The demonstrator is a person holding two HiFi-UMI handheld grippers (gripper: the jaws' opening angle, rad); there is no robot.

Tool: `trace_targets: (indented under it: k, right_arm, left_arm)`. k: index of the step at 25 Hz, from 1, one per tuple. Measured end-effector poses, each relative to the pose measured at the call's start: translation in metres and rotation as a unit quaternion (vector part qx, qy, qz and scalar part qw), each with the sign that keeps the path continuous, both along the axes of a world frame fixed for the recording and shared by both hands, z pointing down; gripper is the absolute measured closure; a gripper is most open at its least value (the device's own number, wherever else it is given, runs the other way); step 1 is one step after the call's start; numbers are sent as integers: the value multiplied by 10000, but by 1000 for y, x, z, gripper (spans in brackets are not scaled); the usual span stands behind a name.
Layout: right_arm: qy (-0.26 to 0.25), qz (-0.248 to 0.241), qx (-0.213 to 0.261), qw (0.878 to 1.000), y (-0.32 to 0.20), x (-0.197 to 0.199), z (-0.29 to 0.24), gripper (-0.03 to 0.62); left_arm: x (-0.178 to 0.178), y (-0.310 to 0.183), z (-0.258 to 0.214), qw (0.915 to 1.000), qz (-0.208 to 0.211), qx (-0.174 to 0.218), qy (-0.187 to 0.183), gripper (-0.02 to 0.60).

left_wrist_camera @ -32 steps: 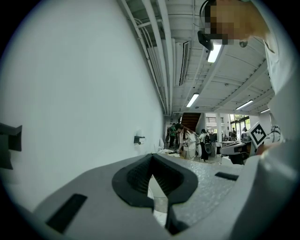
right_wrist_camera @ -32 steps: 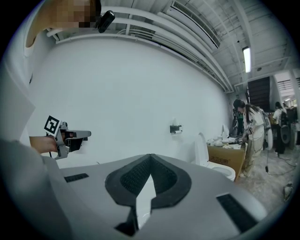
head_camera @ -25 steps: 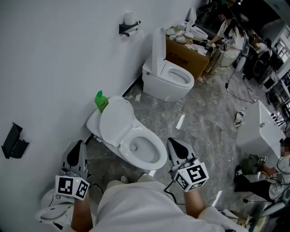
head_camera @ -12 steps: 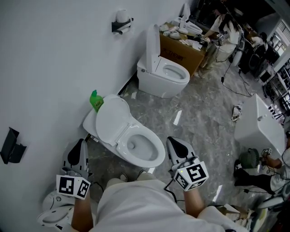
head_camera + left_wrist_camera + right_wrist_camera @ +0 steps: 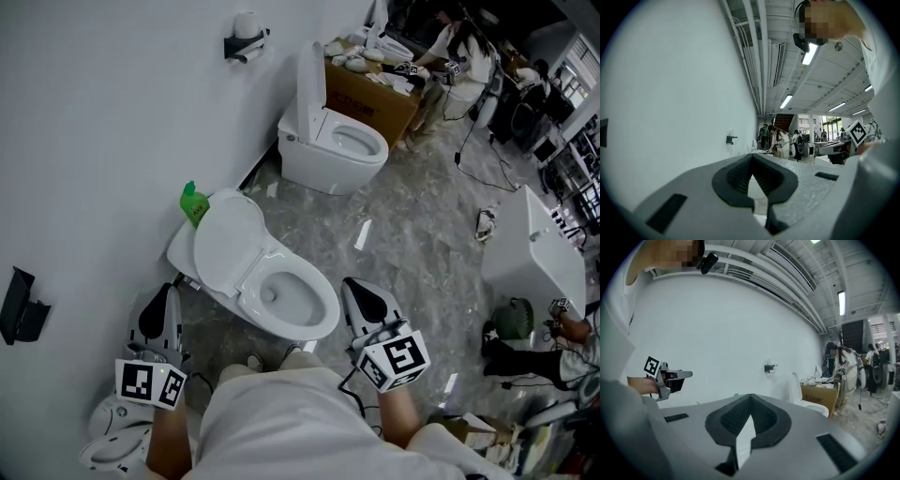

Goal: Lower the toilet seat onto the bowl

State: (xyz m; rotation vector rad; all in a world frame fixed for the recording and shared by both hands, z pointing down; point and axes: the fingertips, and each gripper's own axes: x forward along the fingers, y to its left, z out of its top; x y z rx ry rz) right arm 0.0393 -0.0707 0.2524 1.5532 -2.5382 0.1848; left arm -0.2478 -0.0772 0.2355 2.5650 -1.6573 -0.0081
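Observation:
The near white toilet (image 5: 298,302) stands against the wall, its bowl open. Its seat and lid (image 5: 228,234) are tilted back toward the wall; I cannot tell the two apart. My left gripper (image 5: 170,292) is shut and empty, at the toilet's left, near the wall. My right gripper (image 5: 351,285) is also shut and empty, just off the bowl's front right rim. Neither touches the toilet. In the left gripper view the left gripper (image 5: 752,157) has its jaws together, pointing level along the wall. In the right gripper view the right gripper (image 5: 750,397) likewise has its jaws together.
A second toilet (image 5: 333,141) with its lid up stands further along the wall, by a cardboard box (image 5: 370,94). A green object (image 5: 192,202) sits behind the near toilet. A paper holder (image 5: 242,37) and a black bracket (image 5: 19,305) hang on the wall. People work at the back right.
The head view has drifted, so both toilets sit slightly further left and up in the picture. Both grippers stay where they were, shut.

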Motion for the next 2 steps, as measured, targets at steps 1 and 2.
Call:
trace_targets:
  k: [1,2]
  right_arm:
    - [-1,7,7,10000,0,-1,0,597]
    - [-2,14,12,10000,-1,-1,0,597]
  left_arm:
    - [0,-1,0,10000,15,2,-2,575]
    - [0,-2,0,10000,30,5,-3,575]
